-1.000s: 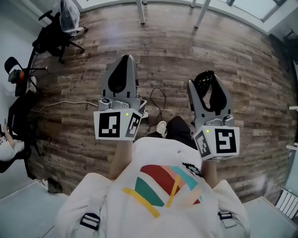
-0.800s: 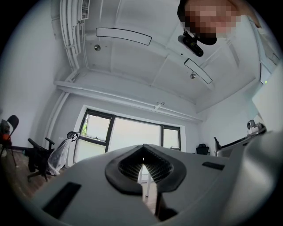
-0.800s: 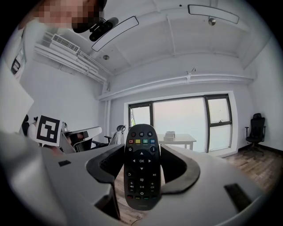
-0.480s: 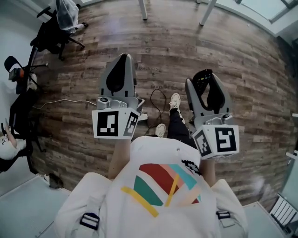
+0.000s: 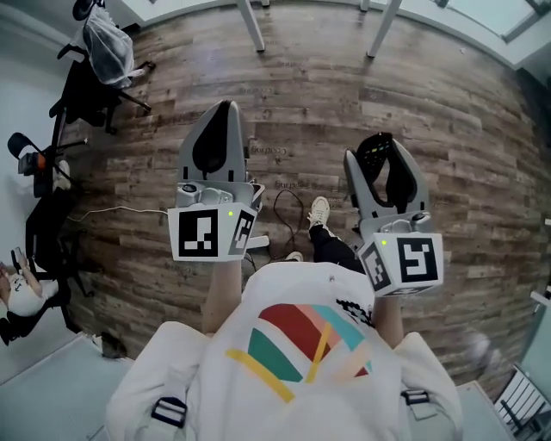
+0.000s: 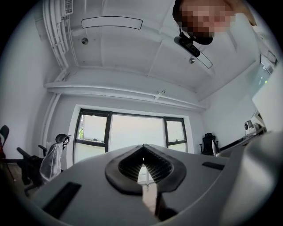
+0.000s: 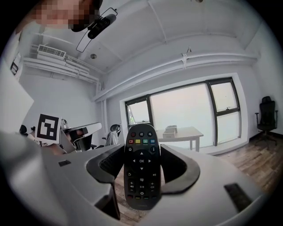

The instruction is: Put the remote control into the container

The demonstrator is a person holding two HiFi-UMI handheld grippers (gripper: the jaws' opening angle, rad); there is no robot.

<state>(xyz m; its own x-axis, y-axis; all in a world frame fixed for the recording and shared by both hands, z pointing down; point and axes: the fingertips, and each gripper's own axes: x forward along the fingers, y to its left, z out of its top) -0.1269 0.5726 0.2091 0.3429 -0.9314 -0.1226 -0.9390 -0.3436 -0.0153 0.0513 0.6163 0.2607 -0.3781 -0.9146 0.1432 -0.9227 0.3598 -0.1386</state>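
Brown wood-plank floor (image 5: 430, 112) fills the head view, running to pale window sills along the top edge. At 12 o'clock stand two slanted white desk legs (image 5: 251, 26), and bare planks lie between them and the tools. At 10 o'clock a black office chair draped with a pale bag (image 5: 102, 52) sits near the left wall, with more dark gear below it at 9 o'clock. A thin black cable (image 5: 288, 198) loops on the floor at centre, just beside the person's light shoe (image 5: 318, 211).

The grey left tool (image 5: 225, 110), at 11 o'clock from centre, has its jaws drawn together with nothing between them. The grey right tool (image 5: 385, 148), at 2 o'clock, is clamped on the black remote control with coloured buttons (image 7: 141, 165), which stands upright between its pads, buttons facing the camera. Behind it in the right gripper view, a white desk (image 7: 185, 132) by the window carries a small pale box (image 7: 170, 129), too small to make out.
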